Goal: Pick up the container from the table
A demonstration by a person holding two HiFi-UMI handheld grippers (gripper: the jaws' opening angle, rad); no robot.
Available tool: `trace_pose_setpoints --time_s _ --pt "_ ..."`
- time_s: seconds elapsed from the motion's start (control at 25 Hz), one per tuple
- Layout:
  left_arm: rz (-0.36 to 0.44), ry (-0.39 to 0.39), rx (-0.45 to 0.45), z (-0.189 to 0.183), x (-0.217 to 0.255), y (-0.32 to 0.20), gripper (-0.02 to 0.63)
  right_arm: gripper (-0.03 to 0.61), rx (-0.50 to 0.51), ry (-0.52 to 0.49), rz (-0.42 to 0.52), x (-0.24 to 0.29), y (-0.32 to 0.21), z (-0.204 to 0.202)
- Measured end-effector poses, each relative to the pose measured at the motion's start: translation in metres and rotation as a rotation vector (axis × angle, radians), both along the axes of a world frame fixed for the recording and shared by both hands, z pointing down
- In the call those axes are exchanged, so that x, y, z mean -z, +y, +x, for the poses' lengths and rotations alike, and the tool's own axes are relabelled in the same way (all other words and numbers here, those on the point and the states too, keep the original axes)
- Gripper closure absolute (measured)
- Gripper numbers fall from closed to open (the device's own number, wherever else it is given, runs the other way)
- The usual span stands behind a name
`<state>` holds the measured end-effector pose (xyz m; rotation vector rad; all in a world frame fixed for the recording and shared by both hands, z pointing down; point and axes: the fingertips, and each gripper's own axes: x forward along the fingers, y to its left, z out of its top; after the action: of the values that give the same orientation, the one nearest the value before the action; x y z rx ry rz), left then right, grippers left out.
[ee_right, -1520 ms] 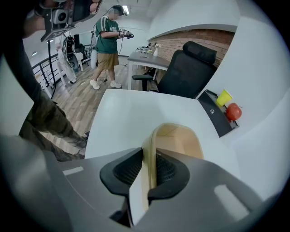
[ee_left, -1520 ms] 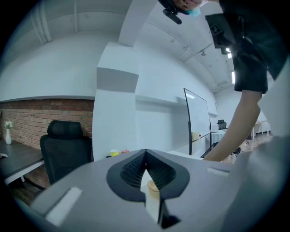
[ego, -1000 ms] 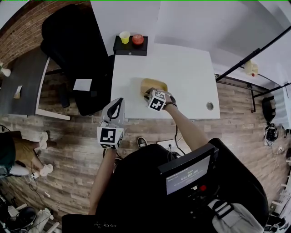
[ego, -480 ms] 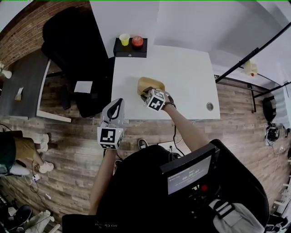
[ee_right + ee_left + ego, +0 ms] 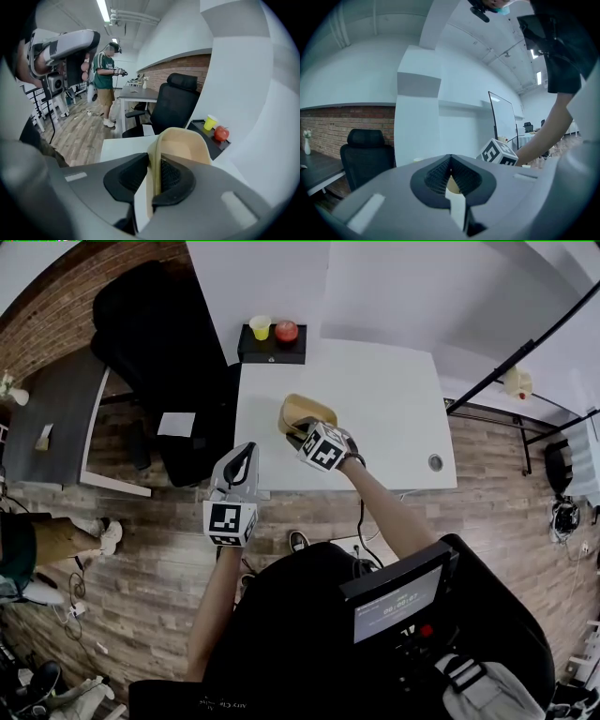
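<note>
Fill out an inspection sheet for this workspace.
Surface: white table, round grommet hole near its right edge.
Job's things: tan container, empty, rim clamped by right gripper.
Clutter: black tray at the far edge with yellow cup and red apple.
Grippers: right gripper shut on container; left gripper shut, empty, off the table.
Cables: one cable below the near edge.
Surroundings: black office chair left of table; another person on the wood floor.

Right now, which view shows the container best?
Right gripper view: container fills the centre, rim clamped in the right hand-held gripper. Head view shows it small, partly hidden; left gripper view, a tan sliver.
</note>
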<state>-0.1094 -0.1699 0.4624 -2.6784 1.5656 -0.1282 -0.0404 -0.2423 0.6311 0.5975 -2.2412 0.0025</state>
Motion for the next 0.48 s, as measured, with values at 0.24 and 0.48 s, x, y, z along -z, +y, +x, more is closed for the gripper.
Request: trace_pose_setpoints --time_s 0.24,0.48 --pt "0.006 -0.003 -0.008 -0.002 0.003 -0.001 0.615 0.52 -0.017 -0.072 0.016 0.024 -0.001 -0.011" --pt "0.021 0.0 -0.017 -0.004 0.01 -0.005 0.615 0.52 -0.021 -0.138 0.04 0.048 -0.002 -0.023"
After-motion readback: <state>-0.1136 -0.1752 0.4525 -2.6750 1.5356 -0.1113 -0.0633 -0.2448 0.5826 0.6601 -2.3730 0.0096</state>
